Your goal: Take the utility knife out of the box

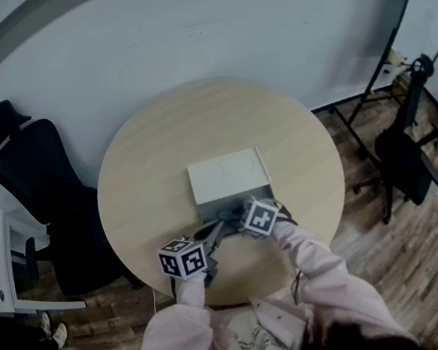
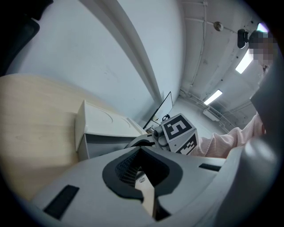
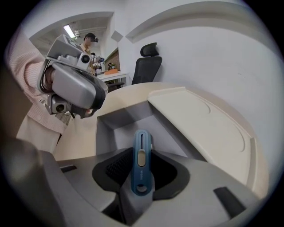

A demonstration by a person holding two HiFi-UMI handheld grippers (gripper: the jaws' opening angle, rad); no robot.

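Extraction step, by look: right tongs [image 3: 141, 170] clenched on utility knife [image 3: 141, 148] at box [image 3: 199, 119] open front. Left tongs [image 2: 143, 179] closed, empty, beside box. Next: draw knife clear, grip firm.

Right claw [image 1: 231, 211] at the box [image 1: 227, 174] front

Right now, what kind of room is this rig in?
Most likely an office or meeting room. A round wooden table sits near a plain wall, a black office chair stands beside it, and a whiteboard on a stand is off to one side, over wood-plank flooring.
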